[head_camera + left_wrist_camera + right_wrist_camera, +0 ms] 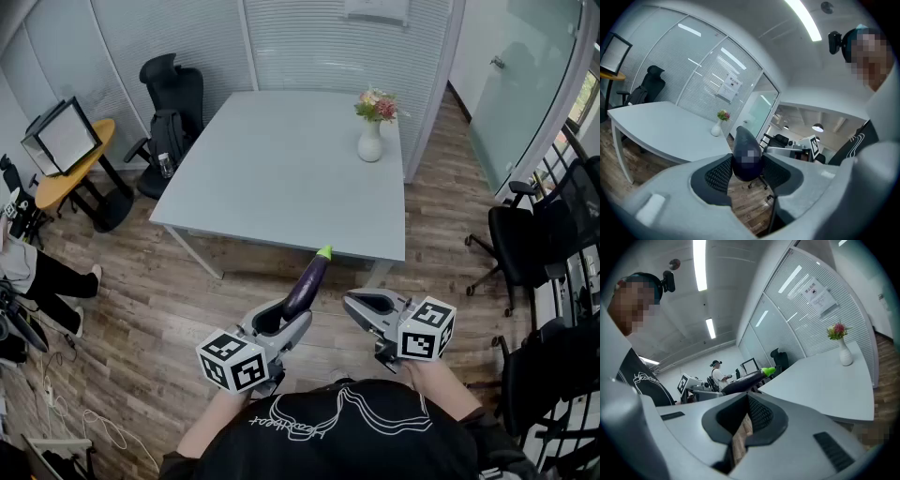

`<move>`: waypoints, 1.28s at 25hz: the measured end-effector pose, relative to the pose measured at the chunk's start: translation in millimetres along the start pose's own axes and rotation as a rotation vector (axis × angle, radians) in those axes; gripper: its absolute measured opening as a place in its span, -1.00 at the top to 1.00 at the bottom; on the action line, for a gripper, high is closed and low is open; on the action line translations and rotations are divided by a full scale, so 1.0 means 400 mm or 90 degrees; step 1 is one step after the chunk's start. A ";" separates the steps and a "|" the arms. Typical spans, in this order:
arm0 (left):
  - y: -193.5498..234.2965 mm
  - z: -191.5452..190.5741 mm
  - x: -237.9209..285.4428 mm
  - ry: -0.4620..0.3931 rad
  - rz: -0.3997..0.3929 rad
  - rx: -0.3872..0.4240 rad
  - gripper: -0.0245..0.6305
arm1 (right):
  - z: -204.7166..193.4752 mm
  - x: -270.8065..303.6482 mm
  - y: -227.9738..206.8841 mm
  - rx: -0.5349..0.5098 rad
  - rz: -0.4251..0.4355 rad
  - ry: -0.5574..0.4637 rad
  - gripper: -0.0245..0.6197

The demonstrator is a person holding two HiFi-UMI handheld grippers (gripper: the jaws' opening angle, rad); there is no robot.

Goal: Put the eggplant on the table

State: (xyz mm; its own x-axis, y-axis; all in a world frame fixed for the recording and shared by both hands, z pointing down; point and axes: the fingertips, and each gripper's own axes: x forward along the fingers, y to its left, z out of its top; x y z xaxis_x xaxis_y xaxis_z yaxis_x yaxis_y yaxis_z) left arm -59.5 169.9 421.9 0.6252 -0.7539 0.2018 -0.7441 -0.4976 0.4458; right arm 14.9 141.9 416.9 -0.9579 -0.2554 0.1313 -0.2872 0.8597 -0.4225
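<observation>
A long purple eggplant (306, 286) with a green stem tip sticks out forward from my left gripper (281, 320), which is shut on its thick end. In the left gripper view the eggplant (746, 152) is pinched between both mesh pads. It hangs in the air just short of the grey table's (281, 169) near edge. My right gripper (361, 302) is beside it on the right, level, shut and empty. In the right gripper view its pads (757, 414) nearly meet, and the eggplant (745, 379) shows beyond them to the left.
A white vase of flowers (371, 141) stands at the table's far right. A black office chair (173, 94) sits at the far left corner, more chairs (534, 244) at the right. A round yellow table (70, 164) and a seated person's legs (42, 277) are at the left.
</observation>
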 end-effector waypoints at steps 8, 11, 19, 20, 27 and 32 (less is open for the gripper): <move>0.018 -0.003 0.050 0.004 0.007 -0.018 0.29 | 0.006 -0.009 -0.050 0.010 0.008 0.000 0.90; 0.025 -0.002 0.077 0.006 0.011 -0.023 0.29 | 0.009 -0.013 -0.079 0.016 0.007 0.005 0.90; 0.031 0.024 0.176 0.003 0.027 -0.021 0.29 | 0.039 -0.033 -0.171 0.026 0.035 0.004 0.90; 0.029 0.028 0.189 0.002 0.028 -0.021 0.29 | 0.043 -0.037 -0.182 0.027 0.039 0.004 0.90; -0.001 0.059 0.281 -0.008 0.039 -0.007 0.29 | 0.089 -0.078 -0.250 0.027 0.065 -0.005 0.90; -0.034 0.082 0.321 -0.018 0.045 0.011 0.29 | 0.126 -0.121 -0.281 0.019 0.073 -0.021 0.90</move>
State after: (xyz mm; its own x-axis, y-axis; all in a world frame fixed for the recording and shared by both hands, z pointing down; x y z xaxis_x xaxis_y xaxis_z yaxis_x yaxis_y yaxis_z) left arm 23.1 65.7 413.2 0.5637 -0.7996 0.2071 -0.7905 -0.4494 0.4162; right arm 93.2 35.2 412.9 -0.9840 -0.1706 0.0510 -0.1748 0.8706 -0.4598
